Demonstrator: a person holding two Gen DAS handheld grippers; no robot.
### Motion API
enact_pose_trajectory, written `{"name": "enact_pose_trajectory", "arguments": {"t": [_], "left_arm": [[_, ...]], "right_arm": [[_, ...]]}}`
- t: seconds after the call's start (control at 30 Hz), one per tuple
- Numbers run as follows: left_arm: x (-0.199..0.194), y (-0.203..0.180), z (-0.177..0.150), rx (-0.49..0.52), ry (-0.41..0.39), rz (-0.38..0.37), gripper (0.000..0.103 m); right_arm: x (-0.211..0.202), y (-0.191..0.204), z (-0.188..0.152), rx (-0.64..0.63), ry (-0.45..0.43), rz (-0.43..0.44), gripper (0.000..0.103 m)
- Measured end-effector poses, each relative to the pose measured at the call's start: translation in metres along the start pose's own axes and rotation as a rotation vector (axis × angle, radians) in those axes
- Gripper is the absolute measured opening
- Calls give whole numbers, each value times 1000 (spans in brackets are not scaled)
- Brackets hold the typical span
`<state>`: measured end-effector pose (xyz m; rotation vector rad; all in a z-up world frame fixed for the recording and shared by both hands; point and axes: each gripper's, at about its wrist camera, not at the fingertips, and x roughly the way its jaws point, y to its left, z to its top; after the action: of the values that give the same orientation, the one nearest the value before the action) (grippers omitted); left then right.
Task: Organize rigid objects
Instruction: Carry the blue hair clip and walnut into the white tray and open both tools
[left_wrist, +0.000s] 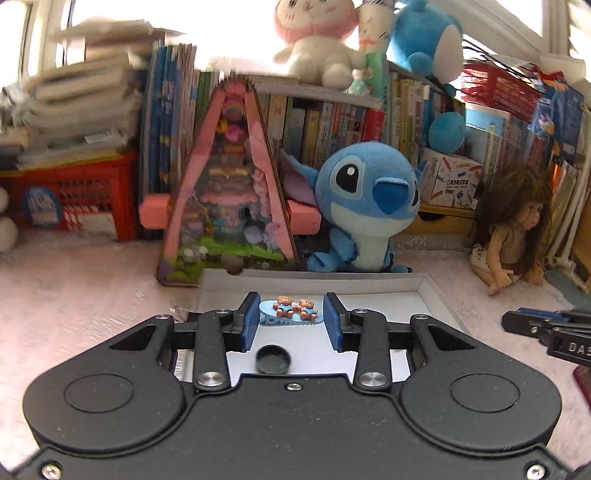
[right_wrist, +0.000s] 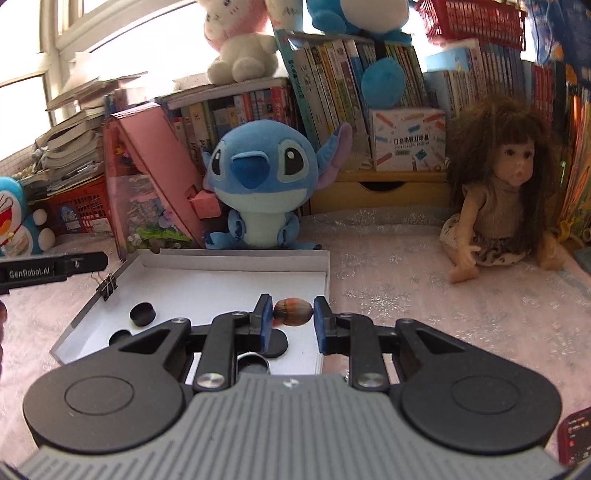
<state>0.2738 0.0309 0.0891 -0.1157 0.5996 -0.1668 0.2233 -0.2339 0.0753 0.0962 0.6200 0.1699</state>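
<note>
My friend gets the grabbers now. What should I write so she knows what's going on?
Left gripper: shut on the blue bear hair clip, held over the white box.
Right gripper: shut on a brown striped shell, over the same box near its right edge.
Done: black caps and a binder clip are at the box.
Left: set the clip and shell down inside.

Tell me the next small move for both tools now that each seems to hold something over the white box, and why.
Probably lower both toward the white box and release. The left tool grips a blue hair clip with two bears, the right tool a brown oval shell-like piece, both above the box's floor, where black caps already lie.
</note>
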Motion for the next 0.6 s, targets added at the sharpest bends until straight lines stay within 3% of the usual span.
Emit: {"name": "enact_pose_trajectory", "arguments": {"t": [0.23, 0.6], "left_arm": [[48, 1, 3, -32, 71, -5, 35], [94, 3, -9, -13, 99, 50, 35]], "right_arm": [[50, -5, 14, 72, 91, 33, 28], [102, 11, 15, 46, 121, 45, 28]]}}
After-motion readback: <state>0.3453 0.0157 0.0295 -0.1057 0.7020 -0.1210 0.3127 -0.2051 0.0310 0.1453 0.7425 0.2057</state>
